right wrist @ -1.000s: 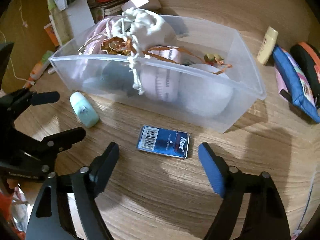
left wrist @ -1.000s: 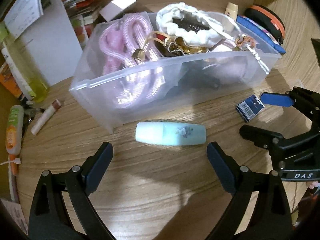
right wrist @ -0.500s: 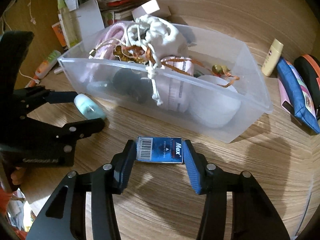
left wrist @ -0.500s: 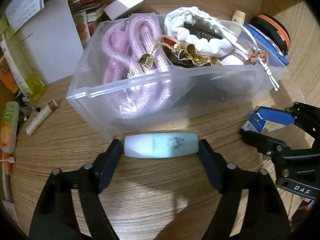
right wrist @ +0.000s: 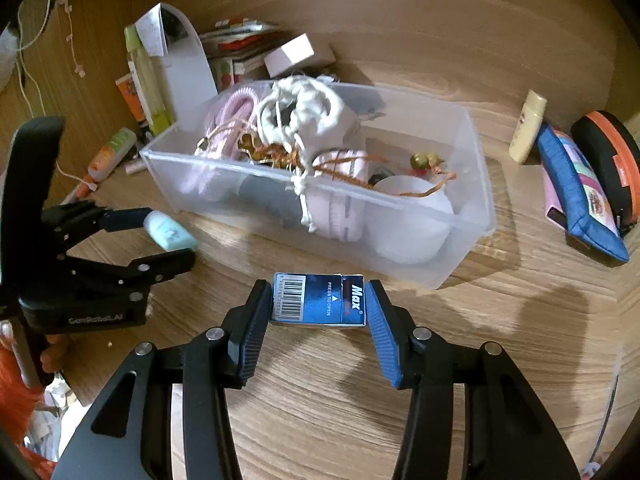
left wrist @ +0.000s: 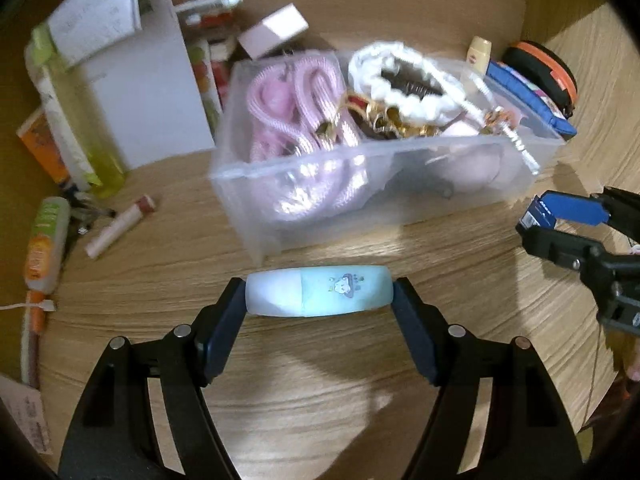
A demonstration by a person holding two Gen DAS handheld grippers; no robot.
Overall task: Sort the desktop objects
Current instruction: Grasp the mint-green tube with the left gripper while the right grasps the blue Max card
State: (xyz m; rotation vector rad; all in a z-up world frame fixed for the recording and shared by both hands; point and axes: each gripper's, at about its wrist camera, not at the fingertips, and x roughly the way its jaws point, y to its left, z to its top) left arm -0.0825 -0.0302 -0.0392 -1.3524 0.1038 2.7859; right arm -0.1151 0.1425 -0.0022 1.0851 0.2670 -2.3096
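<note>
My left gripper is shut on a pale mint tube, held end to end above the wooden desk; both also show in the right wrist view. My right gripper is shut on a small blue Max staple box, lifted off the desk; it also shows at the right edge of the left wrist view. A clear plastic bin stands just beyond both grippers. It holds pink rope, a white drawstring pouch, gold trinkets and a white cup.
A white stand, a green bottle, tubes and a lip balm lie left. A pink box sits behind the bin. A cream bottle, a blue pouch and an orange-black case lie right.
Both grippers closed from open onto their objects: left on the mint tube, right on the staple box. Both then rose off the desk with them.
</note>
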